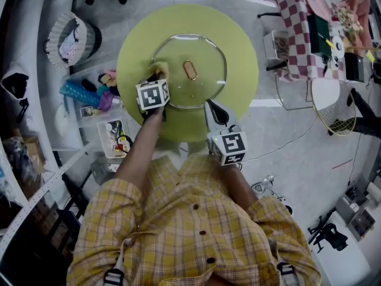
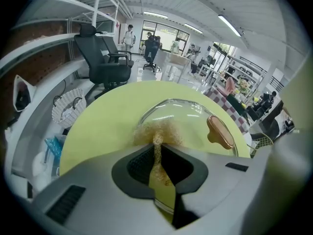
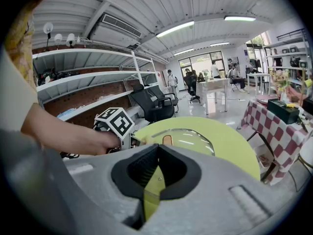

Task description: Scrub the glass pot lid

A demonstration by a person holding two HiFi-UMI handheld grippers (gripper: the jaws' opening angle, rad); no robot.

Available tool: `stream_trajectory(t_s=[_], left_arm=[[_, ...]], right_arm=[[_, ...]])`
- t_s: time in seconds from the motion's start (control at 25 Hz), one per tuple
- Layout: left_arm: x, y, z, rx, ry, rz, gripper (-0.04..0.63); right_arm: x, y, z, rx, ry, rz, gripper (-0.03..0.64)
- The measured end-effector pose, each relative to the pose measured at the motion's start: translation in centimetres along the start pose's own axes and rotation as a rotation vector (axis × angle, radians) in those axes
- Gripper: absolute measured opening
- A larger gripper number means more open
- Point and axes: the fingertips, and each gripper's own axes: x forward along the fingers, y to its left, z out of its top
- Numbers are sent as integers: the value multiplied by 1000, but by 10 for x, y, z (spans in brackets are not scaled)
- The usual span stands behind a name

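Observation:
The glass pot lid (image 1: 196, 55) with its brown knob (image 1: 189, 70) lies flat on the round yellow-green table (image 1: 238, 34). My left gripper (image 1: 158, 75) is shut on a tan scrub pad (image 2: 159, 130), which it presses on the lid's near-left rim (image 2: 161, 106). The knob (image 2: 220, 132) sits to the right of the pad. My right gripper (image 1: 212, 107) hovers over the table's near edge, just right of the lid, shut with nothing in it. In the right gripper view the lid (image 3: 188, 137) and the left gripper's marker cube (image 3: 116, 123) lie ahead of the jaws.
A table with a checkered cloth (image 1: 297, 31) stands at the back right. A white basket (image 1: 68, 37) and a plastic bin of odds and ends (image 1: 95, 94) are on the floor to the left. A black office chair (image 2: 105, 58) and shelving stand beyond the table.

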Motion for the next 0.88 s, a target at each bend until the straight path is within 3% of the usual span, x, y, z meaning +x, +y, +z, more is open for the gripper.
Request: stream_trajectory(t_s=[0.52, 0.88], left_arm=[[3, -1, 9, -96, -5, -3, 43], [8, -4, 16, -114, -12, -3, 43]], right_arm=[[2, -1, -1, 6, 3, 2, -2], [3, -7, 0, 9, 4, -5, -2]])
